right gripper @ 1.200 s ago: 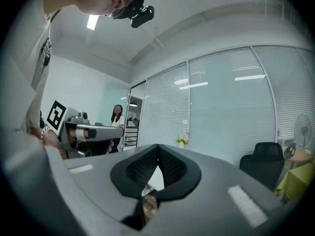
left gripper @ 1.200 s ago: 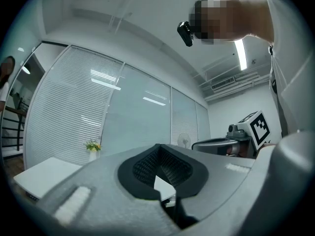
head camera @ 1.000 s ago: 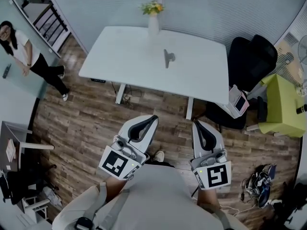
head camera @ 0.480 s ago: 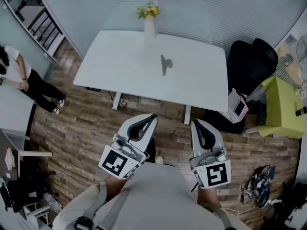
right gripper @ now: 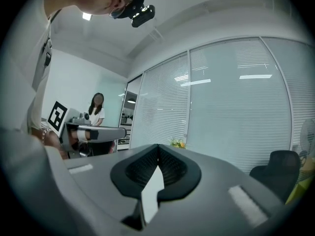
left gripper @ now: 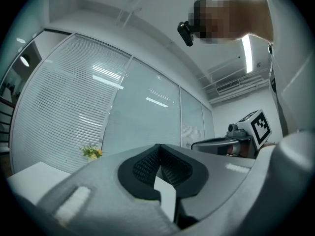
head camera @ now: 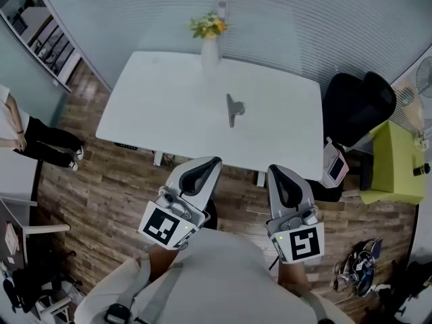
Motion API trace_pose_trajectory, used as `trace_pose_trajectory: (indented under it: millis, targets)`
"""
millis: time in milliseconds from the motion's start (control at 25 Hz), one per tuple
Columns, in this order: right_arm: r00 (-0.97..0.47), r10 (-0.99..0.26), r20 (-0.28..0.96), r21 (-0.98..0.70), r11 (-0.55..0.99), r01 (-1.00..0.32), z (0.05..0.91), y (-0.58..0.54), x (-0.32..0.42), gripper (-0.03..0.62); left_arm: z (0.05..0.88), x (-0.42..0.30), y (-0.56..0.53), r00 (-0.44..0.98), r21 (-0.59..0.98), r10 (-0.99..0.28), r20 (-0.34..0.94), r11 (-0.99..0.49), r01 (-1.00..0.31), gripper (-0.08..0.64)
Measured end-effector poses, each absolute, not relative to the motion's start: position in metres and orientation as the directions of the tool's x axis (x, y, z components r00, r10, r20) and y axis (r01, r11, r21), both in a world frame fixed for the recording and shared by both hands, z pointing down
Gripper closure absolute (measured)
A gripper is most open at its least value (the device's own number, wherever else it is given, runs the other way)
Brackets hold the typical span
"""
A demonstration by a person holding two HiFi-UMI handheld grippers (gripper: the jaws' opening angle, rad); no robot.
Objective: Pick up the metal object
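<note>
While I hold both grippers low and close to the body, over the wooden floor (head camera: 115, 187), I log the scene as follows.

1. Left gripper (head camera: 214, 161): claw closed. Its own view shows the dark ribbed pads meeting at the tip with nothing between them. It is aimed towards the wall of window blinds (left gripper: 64, 107). Its marker cube sits nearest the body.

2. Right gripper (head camera: 275, 171): claw closed and empty, pads together in its own view. It sits beside the left one, a little apart from it, and both tips stop short of the table's near edge.

3. Metal object (head camera: 233, 108): small and grey, lying on the white table (head camera: 155, 106) roughly at mid-top, slightly right of centre. It is well apart from both grippers and untouched. I cannot make out its exact shape.

4. Vase (head camera: 210, 44) with yellow flowers: upright at the table's far edge, beyond the metal object.

5. Black office chair (head camera: 358, 103): on the floor at the table's right end.

6. Green cabinet (head camera: 395, 157): right of the chair, near the frame edge.

7. Person (head camera: 34, 137): standing on the floor at the far left and only partly in frame, well clear of the table.
</note>
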State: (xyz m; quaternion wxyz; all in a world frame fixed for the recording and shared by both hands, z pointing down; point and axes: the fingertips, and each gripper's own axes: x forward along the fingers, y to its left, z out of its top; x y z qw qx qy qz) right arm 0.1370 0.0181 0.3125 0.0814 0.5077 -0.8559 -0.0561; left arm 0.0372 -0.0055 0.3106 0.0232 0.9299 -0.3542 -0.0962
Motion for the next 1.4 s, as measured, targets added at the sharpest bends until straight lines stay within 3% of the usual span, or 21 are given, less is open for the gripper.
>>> trace_pose_trajectory:
  millis: [640,1400]
  targets:
    - [-0.46,-0.885,0.076,0.179,0.466,-0.867,0.31,-0.187,0.098,0.589,0.313,0.005,-0.209,0.751,0.11,-0.642,-0.157,-0.767,-0.632,0.558]
    - [-0.434,-0.894,0.108,0.166,0.447,-0.879,0.338,-0.241,0.115,0.588,0.341,0.015,-0.261,0.758,0.128,-0.642,-0.114,-0.766,-0.63,0.558]
